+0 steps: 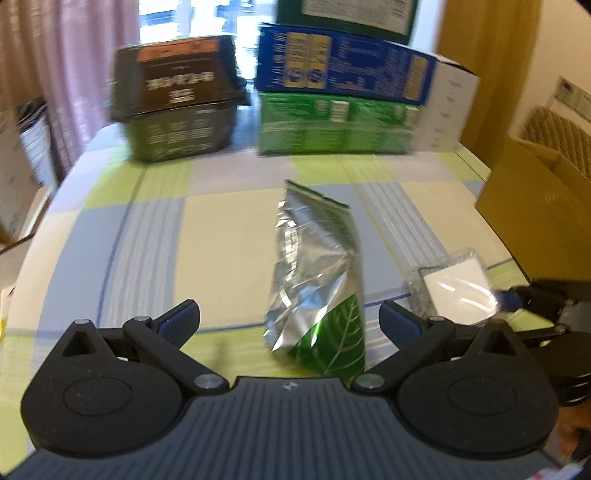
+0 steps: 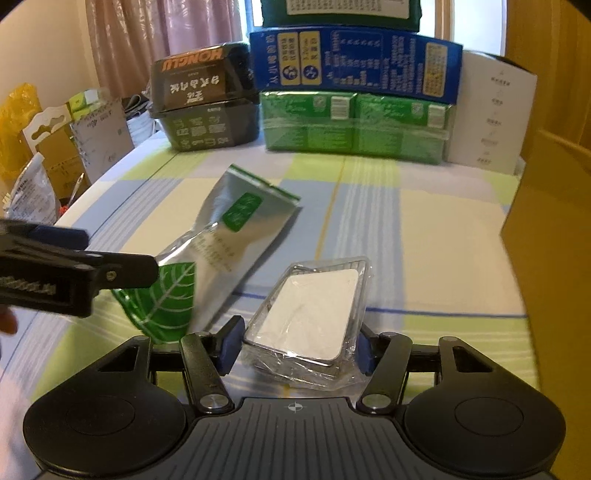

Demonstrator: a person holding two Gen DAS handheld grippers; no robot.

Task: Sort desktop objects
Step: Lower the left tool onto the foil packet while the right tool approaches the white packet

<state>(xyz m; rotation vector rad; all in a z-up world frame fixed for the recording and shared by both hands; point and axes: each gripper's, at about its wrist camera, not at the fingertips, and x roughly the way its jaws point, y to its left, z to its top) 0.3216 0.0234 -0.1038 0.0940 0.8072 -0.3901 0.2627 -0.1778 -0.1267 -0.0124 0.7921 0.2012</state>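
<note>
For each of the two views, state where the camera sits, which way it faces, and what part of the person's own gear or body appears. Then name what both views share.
Left wrist: behind the open left gripper, facing the foil pouch and stacked boxes; right gripper at right edge.
Right wrist: behind the right gripper, closed around the wrapped white box; left gripper intrudes at left.
Shared: pouch, white box, checked tablecloth, boxes.

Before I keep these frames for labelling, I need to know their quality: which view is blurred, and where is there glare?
Left wrist view: motion-blurred, box print unreadable, window blown out, foil pouch glinting. Right wrist view: sharper, box text legible, glare on the wrapped white packet; fisheye bends the table edge.
</note>
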